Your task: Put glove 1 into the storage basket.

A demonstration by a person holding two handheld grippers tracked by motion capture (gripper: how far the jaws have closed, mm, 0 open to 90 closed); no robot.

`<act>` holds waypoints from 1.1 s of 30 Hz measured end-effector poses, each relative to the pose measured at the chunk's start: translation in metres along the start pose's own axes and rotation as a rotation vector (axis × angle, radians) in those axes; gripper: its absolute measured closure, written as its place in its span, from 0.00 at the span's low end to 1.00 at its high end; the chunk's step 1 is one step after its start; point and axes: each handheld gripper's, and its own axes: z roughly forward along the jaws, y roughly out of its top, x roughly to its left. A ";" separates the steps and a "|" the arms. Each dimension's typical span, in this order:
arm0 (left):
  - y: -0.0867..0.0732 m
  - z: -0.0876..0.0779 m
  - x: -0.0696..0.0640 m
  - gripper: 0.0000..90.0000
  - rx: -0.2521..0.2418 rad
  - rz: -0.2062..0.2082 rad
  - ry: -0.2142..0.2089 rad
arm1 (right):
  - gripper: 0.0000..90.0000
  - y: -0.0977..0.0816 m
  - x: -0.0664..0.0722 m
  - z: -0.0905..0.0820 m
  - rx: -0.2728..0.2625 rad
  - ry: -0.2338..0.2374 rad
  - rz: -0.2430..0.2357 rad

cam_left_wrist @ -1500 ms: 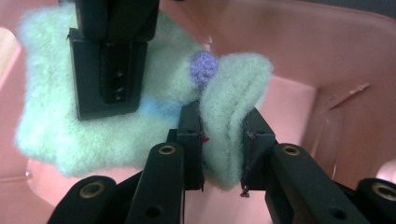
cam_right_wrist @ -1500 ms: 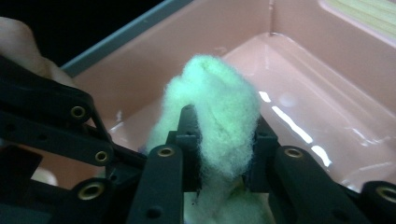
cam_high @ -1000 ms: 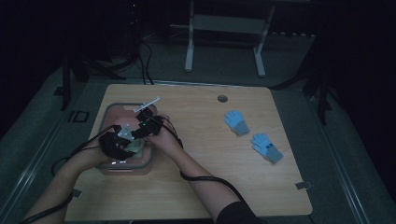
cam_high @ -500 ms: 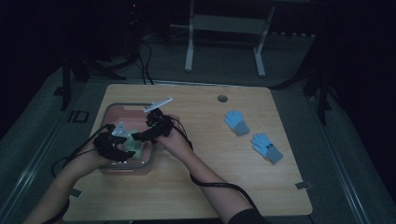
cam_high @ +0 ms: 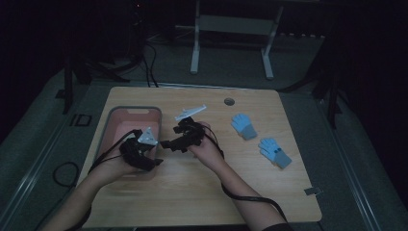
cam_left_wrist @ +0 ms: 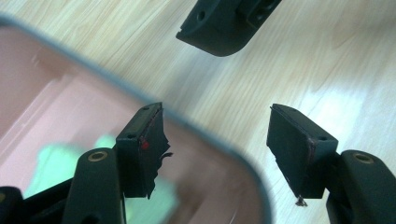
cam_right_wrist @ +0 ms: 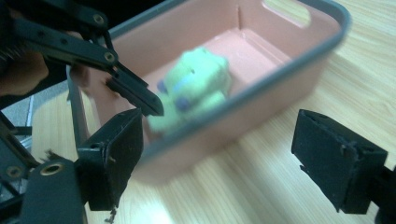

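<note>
The green glove [cam_right_wrist: 194, 86] lies in the pink bin [cam_right_wrist: 261, 100], clear of both grippers' released fingers [cam_right_wrist: 114, 158].

Pink bin [cam_right_wrist: 261, 100], green glove [cam_right_wrist: 196, 84], blue gloves [cam_high: 244, 126].

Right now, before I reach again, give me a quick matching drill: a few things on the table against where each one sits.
Things:
1. green glove
2. pink bin
3. two blue gloves
4. right gripper

Places:
A. bare wood, right side of the table
B. left part of the table
C. inside the bin
D. beside the bin's right wall, jaws open

Pairs: 1-C, 2-B, 3-A, 4-D
</note>
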 end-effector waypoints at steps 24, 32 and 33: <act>0.026 0.061 -0.056 0.23 -0.015 0.044 -0.119 | 0.19 -0.092 -0.051 -0.087 -0.025 -0.113 0.068; 0.023 0.081 -0.070 0.07 -0.016 0.020 -0.175 | 0.18 -0.111 -0.048 -0.091 -0.017 -0.139 0.051; 0.021 0.084 -0.072 0.05 -0.021 0.015 -0.185 | 0.18 -0.113 -0.047 -0.092 -0.018 -0.139 0.046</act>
